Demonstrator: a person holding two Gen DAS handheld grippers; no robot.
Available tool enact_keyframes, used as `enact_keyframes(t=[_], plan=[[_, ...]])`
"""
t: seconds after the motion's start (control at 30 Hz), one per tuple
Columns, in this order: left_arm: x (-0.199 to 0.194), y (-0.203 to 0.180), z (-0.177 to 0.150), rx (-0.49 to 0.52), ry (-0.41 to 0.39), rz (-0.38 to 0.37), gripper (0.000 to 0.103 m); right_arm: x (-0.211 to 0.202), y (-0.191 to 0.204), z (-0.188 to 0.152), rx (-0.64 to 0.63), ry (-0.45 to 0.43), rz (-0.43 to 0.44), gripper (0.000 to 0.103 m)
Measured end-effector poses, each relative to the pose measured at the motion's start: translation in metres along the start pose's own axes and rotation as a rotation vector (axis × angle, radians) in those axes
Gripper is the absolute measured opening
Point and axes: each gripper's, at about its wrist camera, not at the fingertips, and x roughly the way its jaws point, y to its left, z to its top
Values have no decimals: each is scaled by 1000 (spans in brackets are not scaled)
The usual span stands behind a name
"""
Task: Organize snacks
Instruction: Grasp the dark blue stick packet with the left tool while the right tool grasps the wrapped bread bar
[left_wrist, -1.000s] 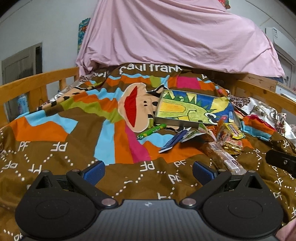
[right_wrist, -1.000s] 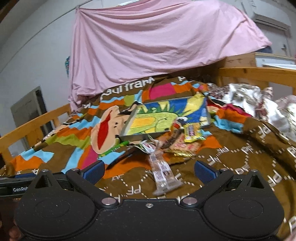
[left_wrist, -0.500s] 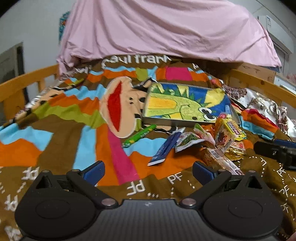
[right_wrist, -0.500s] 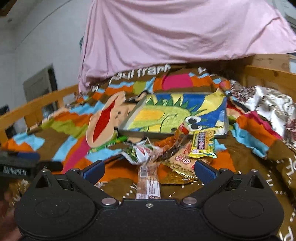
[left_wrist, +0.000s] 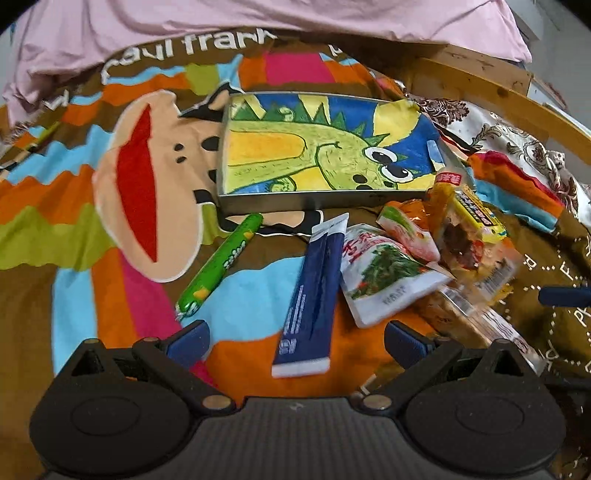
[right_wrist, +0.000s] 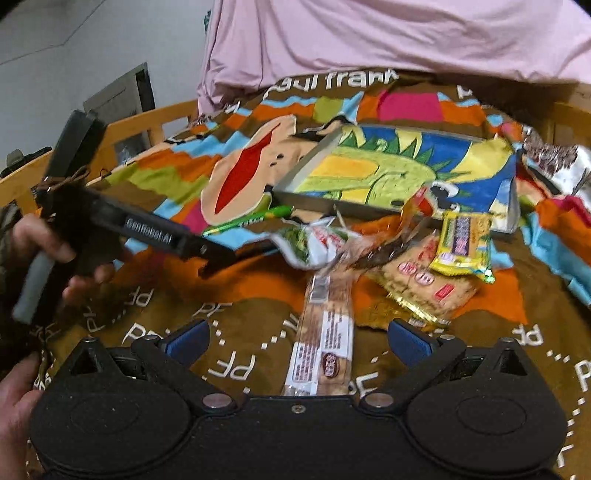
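Snacks lie piled on the bed blanket (left_wrist: 74, 236) just at 6 o'clock of the tray (left_wrist: 325, 201), none in it yet. Blue pack (left_wrist: 314, 295) sits between the open fingers of the left hand-held gripper (left_wrist: 295, 338); wafer bar (right_wrist: 325, 332) between the open right hand-held gripper (right_wrist: 295, 338). Both empty, held low, aimed toward 12 o'clock. Risk: overlapping packets; closing on one may drag the green-leaf pouch (left_wrist: 384, 277) along. Soft blanket may bunch between the fingers. Sausage stick (left_wrist: 221, 266) could roll.
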Motion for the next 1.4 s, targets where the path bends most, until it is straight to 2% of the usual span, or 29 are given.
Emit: enact_keyframes(t=[0.13, 0.33, 0.53, 0.83, 1.0, 1.07, 1.17, 1.27, 1.4], plan=[[14, 14, 4, -44, 14, -133, 102, 3, -2, -1, 19, 8, 14, 102], [30, 26, 11, -17, 44, -288, 102, 12, -7, -3, 63, 41, 29, 102], [51, 40, 18, -34, 136, -374, 102, 20, -9, -4, 85, 41, 42, 99], [64, 46, 19, -56, 171, -415, 101, 24, -6, -6, 74, 54, 55, 97], [61, 56, 20, -85, 189, -480, 101, 23, -5, -6, 71, 55, 56, 95], [60, 59, 20, -85, 192, -480, 90, 24, -6, -6, 79, 58, 57, 94], [57, 54, 20, -33, 197, -432, 73, 25, -7, -7, 84, 62, 50, 89], [54, 53, 19, -40, 189, -423, 69, 25, -7, -7, 82, 62, 39, 83], [52, 51, 16, -66, 179, -404, 63, 28, -8, -6, 68, 70, 2, 69]])
